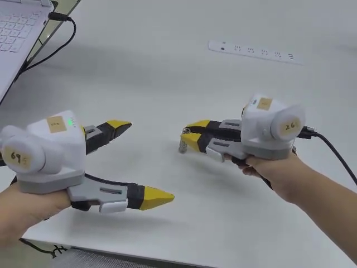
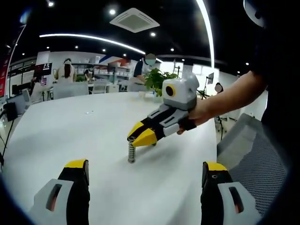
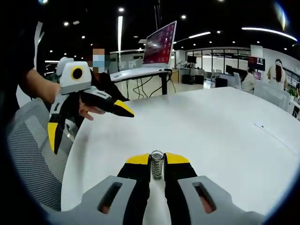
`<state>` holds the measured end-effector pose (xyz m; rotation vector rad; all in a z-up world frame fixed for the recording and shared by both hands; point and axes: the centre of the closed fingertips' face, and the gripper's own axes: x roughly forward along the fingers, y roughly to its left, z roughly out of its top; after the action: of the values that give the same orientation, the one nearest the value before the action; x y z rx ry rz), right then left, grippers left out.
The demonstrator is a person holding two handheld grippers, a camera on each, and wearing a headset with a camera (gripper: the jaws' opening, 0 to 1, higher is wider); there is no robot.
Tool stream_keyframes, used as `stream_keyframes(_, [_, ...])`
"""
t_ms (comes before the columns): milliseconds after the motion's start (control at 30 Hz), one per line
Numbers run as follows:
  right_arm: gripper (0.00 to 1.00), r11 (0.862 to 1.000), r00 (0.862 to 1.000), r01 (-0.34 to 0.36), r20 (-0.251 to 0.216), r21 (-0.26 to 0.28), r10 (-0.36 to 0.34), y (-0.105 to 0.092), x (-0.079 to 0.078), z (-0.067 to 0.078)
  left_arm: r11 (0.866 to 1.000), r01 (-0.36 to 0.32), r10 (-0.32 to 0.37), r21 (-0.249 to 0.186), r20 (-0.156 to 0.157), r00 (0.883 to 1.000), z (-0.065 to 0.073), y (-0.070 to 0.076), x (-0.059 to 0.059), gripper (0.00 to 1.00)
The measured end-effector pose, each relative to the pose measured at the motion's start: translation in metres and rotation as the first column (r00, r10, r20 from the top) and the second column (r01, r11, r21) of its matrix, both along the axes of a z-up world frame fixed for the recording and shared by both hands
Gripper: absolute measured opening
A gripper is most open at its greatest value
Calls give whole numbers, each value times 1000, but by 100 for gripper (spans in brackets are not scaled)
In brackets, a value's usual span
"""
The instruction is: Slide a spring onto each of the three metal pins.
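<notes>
A small metal spring (image 1: 183,146) stands upright, its lower end on the white table (image 1: 167,72). My right gripper (image 1: 191,137) is shut on its upper part between the yellow tips. In the right gripper view the spring (image 3: 157,164) sits squeezed between the two jaws of the right gripper (image 3: 157,159). From the left gripper view the spring (image 2: 131,153) hangs below the right gripper (image 2: 142,136) and touches the tabletop. I cannot tell whether a pin is inside it. My left gripper (image 1: 139,161) is open at the near left, jaws wide apart and holding nothing (image 2: 145,166).
A white laptop (image 1: 17,28) with a black cable (image 1: 61,39) lies at the far left corner. A white power strip (image 1: 254,53) lies at the back right. The table's near edge runs along the bottom. A grey mesh chair (image 2: 253,154) stands beside the table.
</notes>
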<state>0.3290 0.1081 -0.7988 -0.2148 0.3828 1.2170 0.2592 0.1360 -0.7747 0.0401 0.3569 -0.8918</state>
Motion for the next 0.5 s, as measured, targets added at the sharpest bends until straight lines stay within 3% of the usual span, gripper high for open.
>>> stream_keyframes(200, [8, 1000, 1000, -5, -6, -26, 5, -1, -1, -9, 1000, 3, -3, 4, -2, 1000, -2, -1, -1, 98])
stream_keyframes(500, [8, 1000, 1000, -13, -7, -17, 12, 3, -2, -7, 1000, 6, -6, 6, -4, 1000, -1, -4, 1, 98])
